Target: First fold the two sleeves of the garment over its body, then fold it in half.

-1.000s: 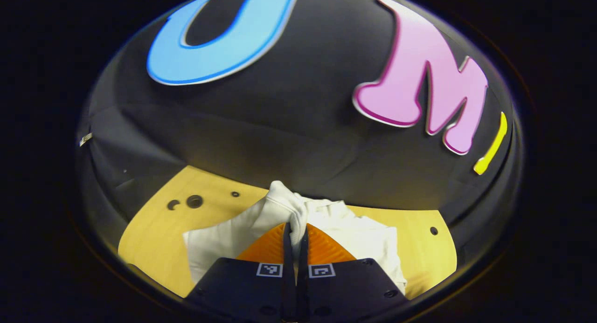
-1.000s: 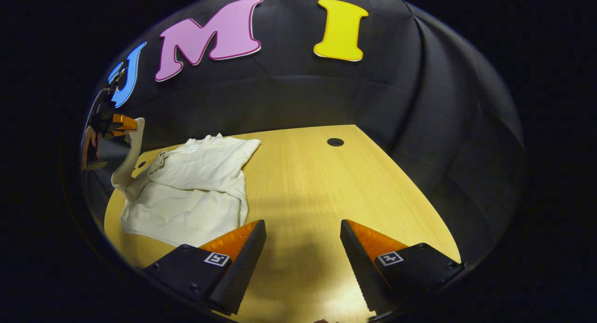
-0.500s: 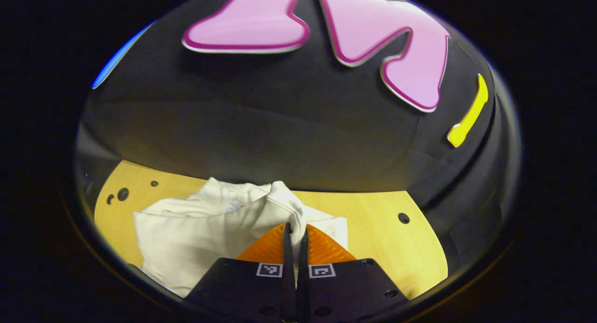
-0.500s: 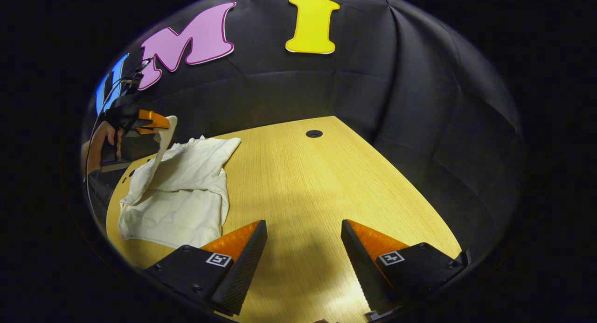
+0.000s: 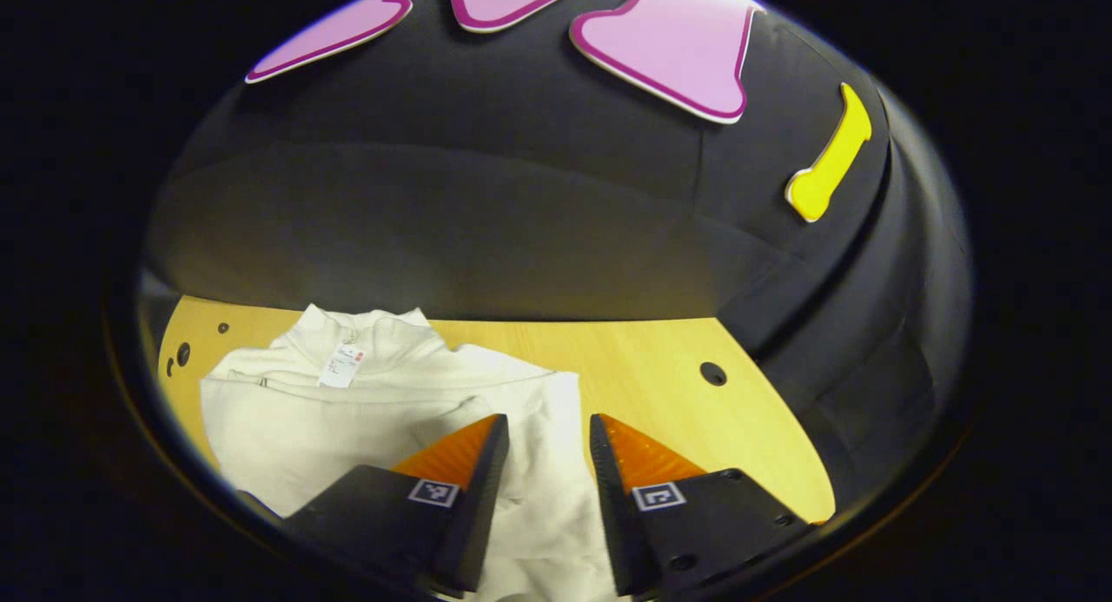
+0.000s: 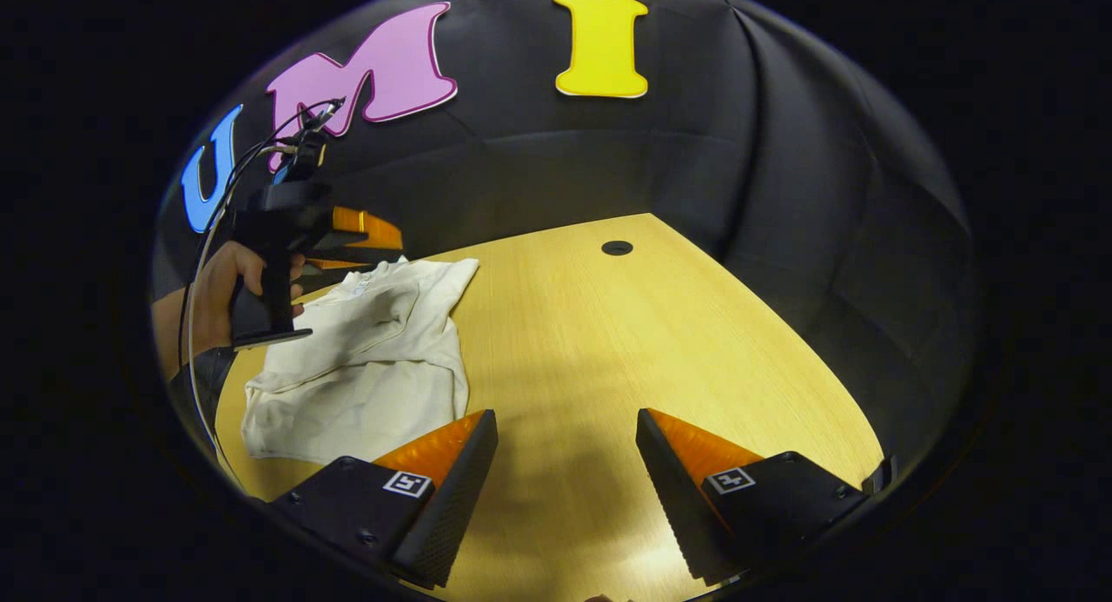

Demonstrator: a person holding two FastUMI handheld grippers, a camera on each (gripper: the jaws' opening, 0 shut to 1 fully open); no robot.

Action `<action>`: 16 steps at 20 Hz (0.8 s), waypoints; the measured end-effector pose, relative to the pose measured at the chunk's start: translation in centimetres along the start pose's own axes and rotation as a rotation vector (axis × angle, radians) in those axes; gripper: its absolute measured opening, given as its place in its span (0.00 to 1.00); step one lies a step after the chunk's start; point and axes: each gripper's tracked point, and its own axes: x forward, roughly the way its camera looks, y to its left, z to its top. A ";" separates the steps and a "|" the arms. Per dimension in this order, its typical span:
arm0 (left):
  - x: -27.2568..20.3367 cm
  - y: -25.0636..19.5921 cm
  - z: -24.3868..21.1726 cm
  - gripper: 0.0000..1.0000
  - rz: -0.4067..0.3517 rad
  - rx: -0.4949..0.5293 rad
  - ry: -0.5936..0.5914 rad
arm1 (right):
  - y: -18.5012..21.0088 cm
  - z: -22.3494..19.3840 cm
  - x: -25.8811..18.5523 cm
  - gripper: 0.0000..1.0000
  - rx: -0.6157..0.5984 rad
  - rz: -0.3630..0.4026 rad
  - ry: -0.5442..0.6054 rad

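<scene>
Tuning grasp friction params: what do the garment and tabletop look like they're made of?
Garment: off-white, thick soft knit, likely cotton fleece. It lies matte, in rounded folds, with a ribbed-looking collar and a hang tag. The fibre can't be confirmed.
Tabletop: light wood-grain surface, probably laminate or veneer. It is smooth, with fine straight grain lines, slight sheen and round cable holes.

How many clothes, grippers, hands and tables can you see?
garment: 1
grippers, left gripper and right gripper: 2
hand: 1
table: 1
Total: 5
</scene>
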 end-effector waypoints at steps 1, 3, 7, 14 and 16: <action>-0.8 0.7 -0.1 0.70 0.007 0.000 0.000 | 0.4 0.0 -0.1 0.98 0.000 0.009 0.000; -2.8 2.5 -0.4 0.84 0.042 0.003 -0.001 | 1.0 0.0 -0.1 0.98 0.001 0.023 0.002; -8.4 8.2 -1.5 0.98 0.139 0.025 -0.027 | 2.8 0.0 0.0 0.99 0.000 0.065 0.016; -17.3 17.6 -7.1 0.98 0.307 0.000 -0.001 | 8.1 1.0 1.7 0.99 -0.062 0.148 0.010; -19.3 19.6 -9.5 0.98 0.337 -0.041 0.012 | 9.7 0.3 2.4 0.99 -0.087 0.170 0.028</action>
